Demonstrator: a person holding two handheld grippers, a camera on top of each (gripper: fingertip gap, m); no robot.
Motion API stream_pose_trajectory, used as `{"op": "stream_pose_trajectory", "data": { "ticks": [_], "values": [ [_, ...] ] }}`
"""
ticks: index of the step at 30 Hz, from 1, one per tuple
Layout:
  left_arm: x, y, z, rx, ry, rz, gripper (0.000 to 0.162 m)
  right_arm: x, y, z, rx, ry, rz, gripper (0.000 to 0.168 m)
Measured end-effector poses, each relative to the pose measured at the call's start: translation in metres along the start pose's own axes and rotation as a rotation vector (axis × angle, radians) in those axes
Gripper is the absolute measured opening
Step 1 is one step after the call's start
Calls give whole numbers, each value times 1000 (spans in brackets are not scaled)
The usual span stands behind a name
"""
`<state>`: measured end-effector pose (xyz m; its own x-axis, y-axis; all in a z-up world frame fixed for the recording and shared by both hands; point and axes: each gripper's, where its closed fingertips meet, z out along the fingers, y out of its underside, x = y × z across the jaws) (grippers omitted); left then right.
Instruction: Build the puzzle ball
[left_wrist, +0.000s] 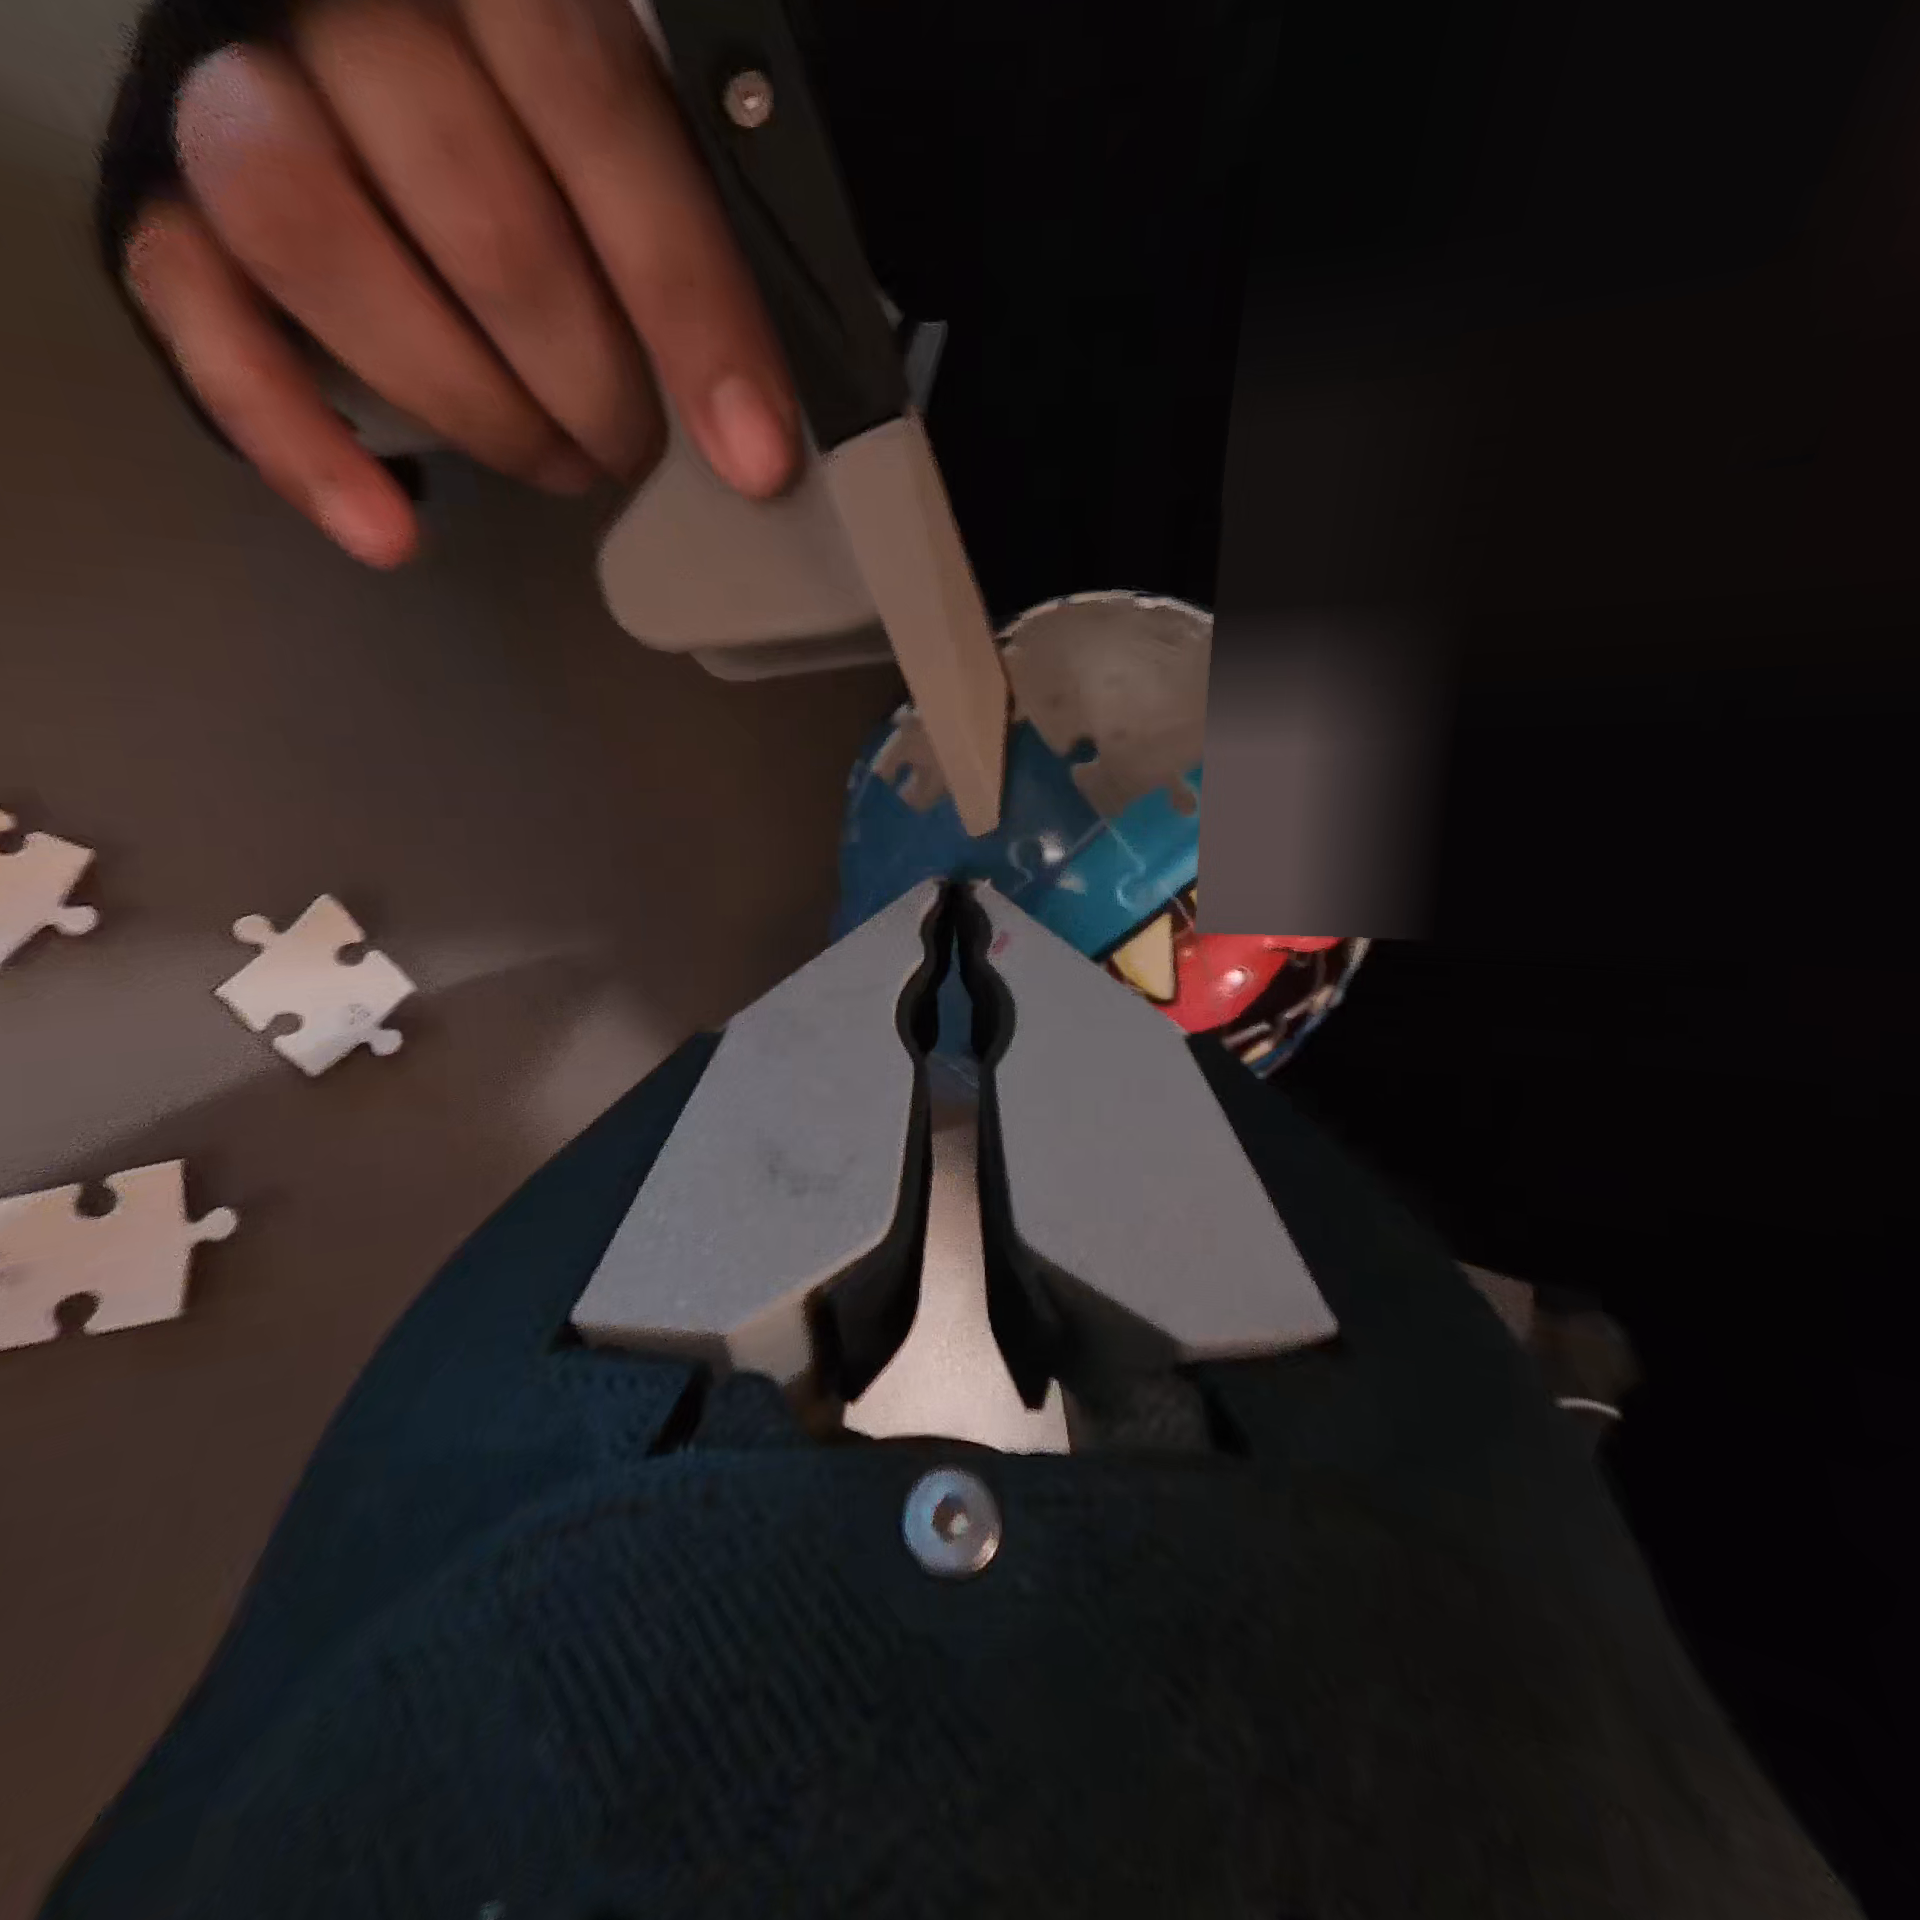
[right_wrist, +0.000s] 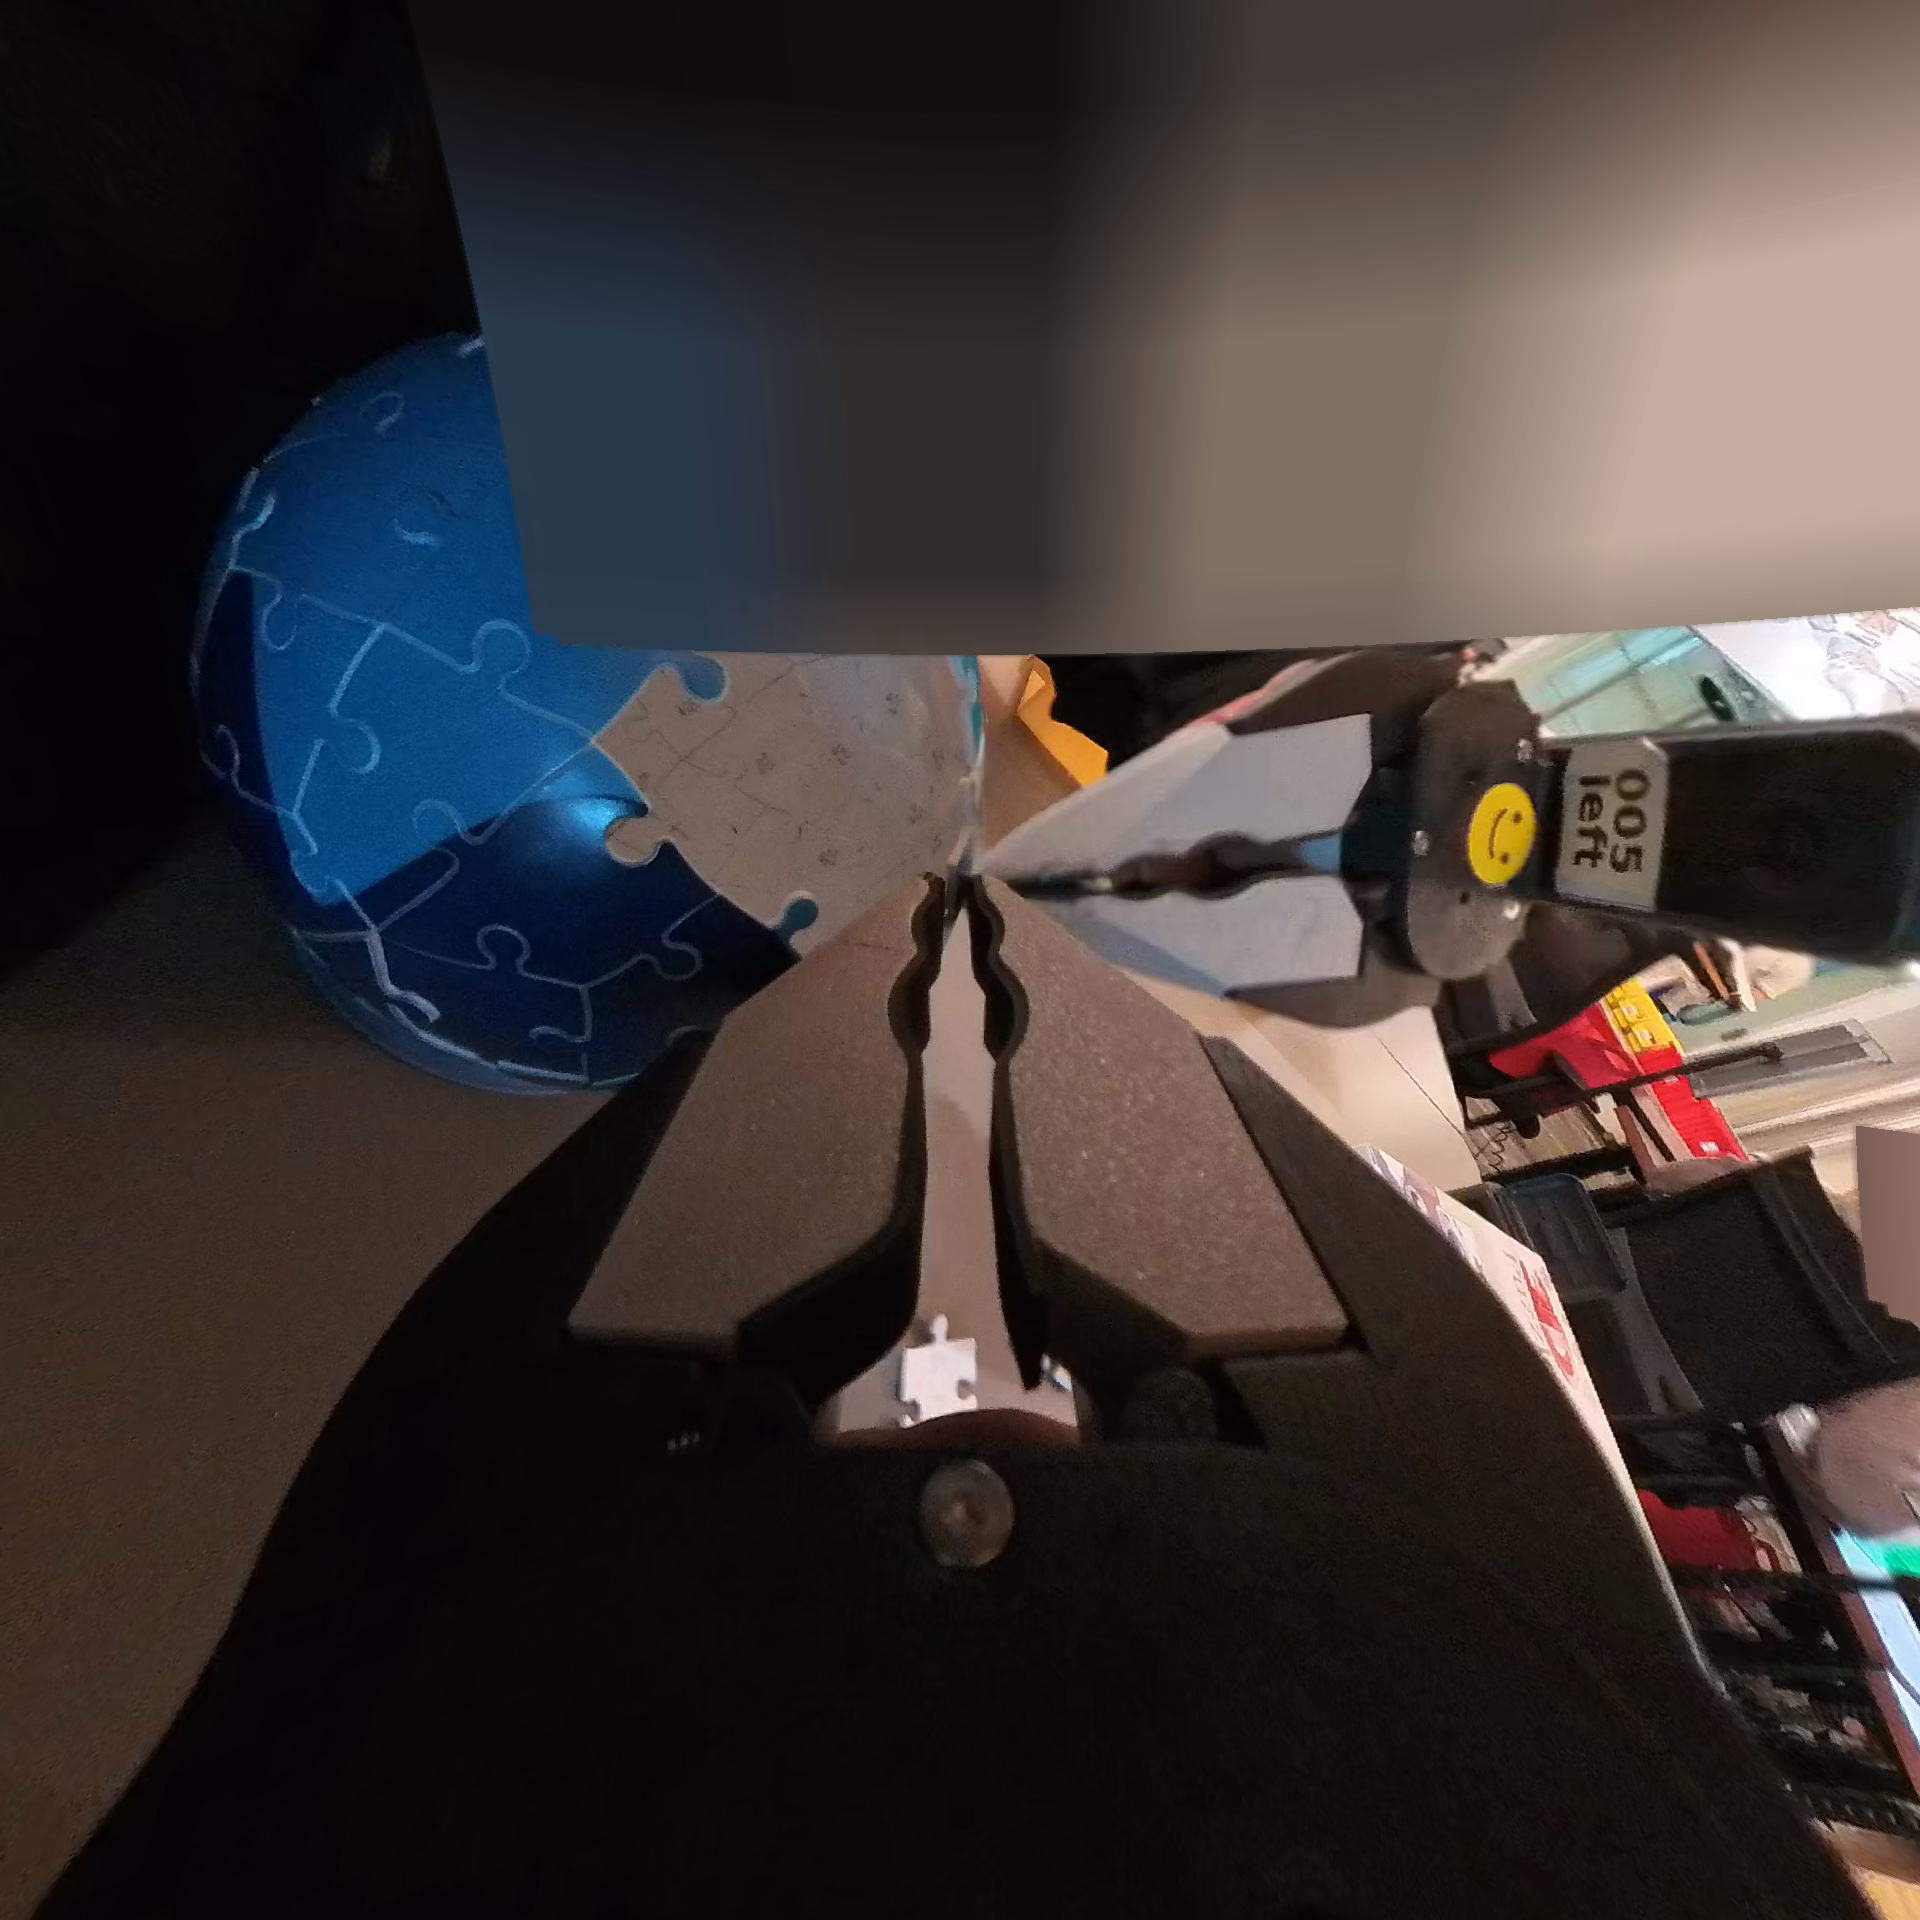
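The puzzle ball (left_wrist: 1101, 852) is a partly built blue sphere with a red patch, resting on the brown table. In the right wrist view the puzzle ball (right_wrist: 416, 727) has an open gap showing its white inside (right_wrist: 810, 790). My left gripper (left_wrist: 951, 888) is shut, with its tips against the ball's blue shell near the gap. It also shows in the right wrist view (right_wrist: 987, 864). My right gripper (right_wrist: 956, 883) is shut, with its tips at the same spot. In the left wrist view it (left_wrist: 982, 821) comes down from above, held by a hand (left_wrist: 468, 291). I see no piece between either pair of jaws.
Three loose white-backed puzzle pieces lie on the table at the left (left_wrist: 312, 987), (left_wrist: 104, 1257), (left_wrist: 42, 883). Another piece (right_wrist: 935, 1371) lies under my right gripper. Shelves with red bins (right_wrist: 1621, 1060) and clutter stand at the right. A dark-clothed person stands behind the ball.
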<state>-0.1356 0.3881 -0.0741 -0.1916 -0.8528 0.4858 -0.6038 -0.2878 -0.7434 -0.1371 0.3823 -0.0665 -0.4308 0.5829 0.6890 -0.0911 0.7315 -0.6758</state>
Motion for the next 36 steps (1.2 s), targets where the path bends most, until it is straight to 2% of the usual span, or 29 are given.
{"op": "stream_pose_trajectory", "data": {
  "ticks": [6,11,17,22,27,33,36],
  "values": [
    [3,-22,-20,117,-34,19,0,1,0,0,-2,6,2,1],
    [11,-11,0,40,-20,37,0,0,0,0,2,2,3,0],
    [3,-23,-16,77,-91,47,0,1,1,0,-2,7,3,0],
    [7,-10,0,13,-54,42,0,-1,1,-1,1,0,4,0],
    [0,-21,-16,64,-117,45,0,0,1,-1,-4,6,3,1],
    [-12,1,6,-24,-78,-16,0,-1,1,-1,0,1,7,1],
    [-15,-5,-3,11,-85,-14,0,-1,1,-1,-2,3,7,1]
  ]
}}
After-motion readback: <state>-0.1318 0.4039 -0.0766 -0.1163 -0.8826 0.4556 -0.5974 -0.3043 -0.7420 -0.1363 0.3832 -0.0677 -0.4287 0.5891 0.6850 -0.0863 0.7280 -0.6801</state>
